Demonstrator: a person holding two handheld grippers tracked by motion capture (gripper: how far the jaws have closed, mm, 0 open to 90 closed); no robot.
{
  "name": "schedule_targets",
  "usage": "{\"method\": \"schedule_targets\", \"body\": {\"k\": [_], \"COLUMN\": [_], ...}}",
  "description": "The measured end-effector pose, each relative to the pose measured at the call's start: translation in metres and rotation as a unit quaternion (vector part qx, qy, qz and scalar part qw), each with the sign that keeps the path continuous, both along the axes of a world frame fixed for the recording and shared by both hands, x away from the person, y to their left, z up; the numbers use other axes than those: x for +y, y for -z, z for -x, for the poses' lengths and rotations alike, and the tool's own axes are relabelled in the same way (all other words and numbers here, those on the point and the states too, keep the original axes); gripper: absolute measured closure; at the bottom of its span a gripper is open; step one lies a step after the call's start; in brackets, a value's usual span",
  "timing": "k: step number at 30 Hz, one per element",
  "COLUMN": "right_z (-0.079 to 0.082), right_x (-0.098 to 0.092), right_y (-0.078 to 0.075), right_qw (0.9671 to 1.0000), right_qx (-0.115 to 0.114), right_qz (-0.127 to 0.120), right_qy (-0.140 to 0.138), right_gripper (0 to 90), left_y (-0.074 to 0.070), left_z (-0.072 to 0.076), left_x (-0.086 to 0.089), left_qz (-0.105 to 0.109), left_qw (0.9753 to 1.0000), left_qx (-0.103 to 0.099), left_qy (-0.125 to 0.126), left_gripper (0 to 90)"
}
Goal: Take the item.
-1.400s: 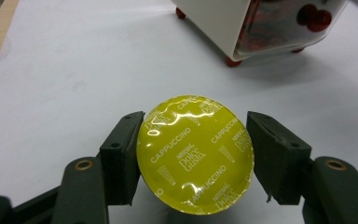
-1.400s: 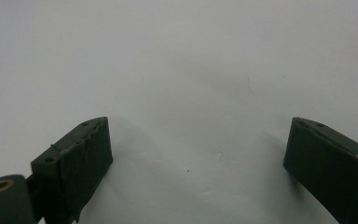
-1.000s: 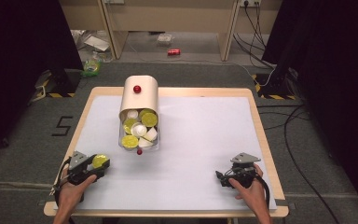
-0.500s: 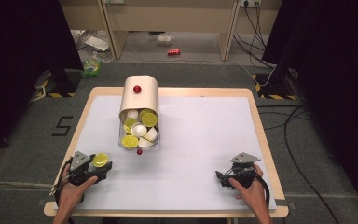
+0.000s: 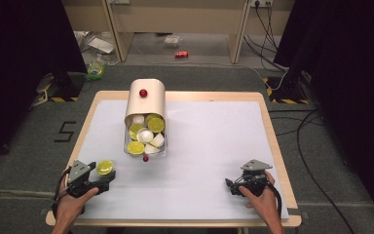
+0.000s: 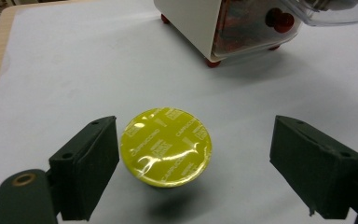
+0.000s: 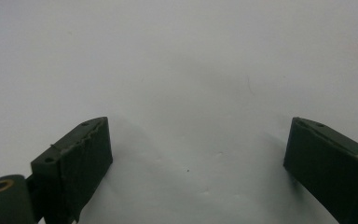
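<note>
Now that my left gripper (image 6: 193, 163) has let go, its fingers (image 6: 91, 170) spread wide around the yellow capsule (image 6: 166, 145) on the worktop (image 5: 209, 146) near the dispenser (image 5: 146, 105), that capsule looks delivered; my right gripper (image 7: 198, 163) gapes empty.

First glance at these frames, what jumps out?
The yellow capsule sitting foil-up on the white table between the wide-open jaws of the left tongs, near the table's front left corner. Next, the cream box at the back centre, its clear drawer pulled out and full of yellow and white capsules. The right tongs rest open at front right.
</note>
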State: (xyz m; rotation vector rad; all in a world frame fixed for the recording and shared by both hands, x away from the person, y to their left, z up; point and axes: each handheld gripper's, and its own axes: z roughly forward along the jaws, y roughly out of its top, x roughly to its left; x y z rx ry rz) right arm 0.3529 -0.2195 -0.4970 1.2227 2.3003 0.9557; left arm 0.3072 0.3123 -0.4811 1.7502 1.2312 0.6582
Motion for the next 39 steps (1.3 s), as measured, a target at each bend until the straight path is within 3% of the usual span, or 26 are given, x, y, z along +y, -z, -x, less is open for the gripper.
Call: {"method": "schedule_targets", "body": {"k": [6,18,29,34,37,39], "right_z": [0.000,0.000,0.000,0.001,0.001,0.001], "right_x": [0.000,0.000,0.000,0.001,0.001,0.001], "right_y": [0.000,0.000,0.000,0.000,0.000,0.000], "right_qw": [1.0000,1.0000,1.0000,1.0000,1.0000,1.0000], "right_qx": [-0.001,-0.001,-0.001,0.000,0.000,0.000], "right_qz": [0.001,0.001,0.002,0.001,0.001,0.001], "right_qy": [0.001,0.001,0.002,0.003,0.003,0.003], "right_gripper": [7.7,7.7,7.6,7.6,7.7,7.7], "left_y": [0.004,0.019,0.032,0.033,0.035,0.035], "left_z": [0.012,0.030,0.036,0.038,0.039,0.039], "left_x": [0.007,0.010,0.009,0.009,0.006,0.007], "left_qz": [0.012,0.008,-0.007,-0.015,-0.032,-0.028], "left_qw": [0.9999,0.9998,0.9985,0.9986,0.9985,0.9986], "left_qx": [0.001,0.019,0.055,0.050,0.045,0.044], "left_qy": [-0.003,-0.002,-0.004,-0.002,0.000,0.001], "left_gripper": [15.3,15.2,15.2,15.2,14.5,14.5]}}
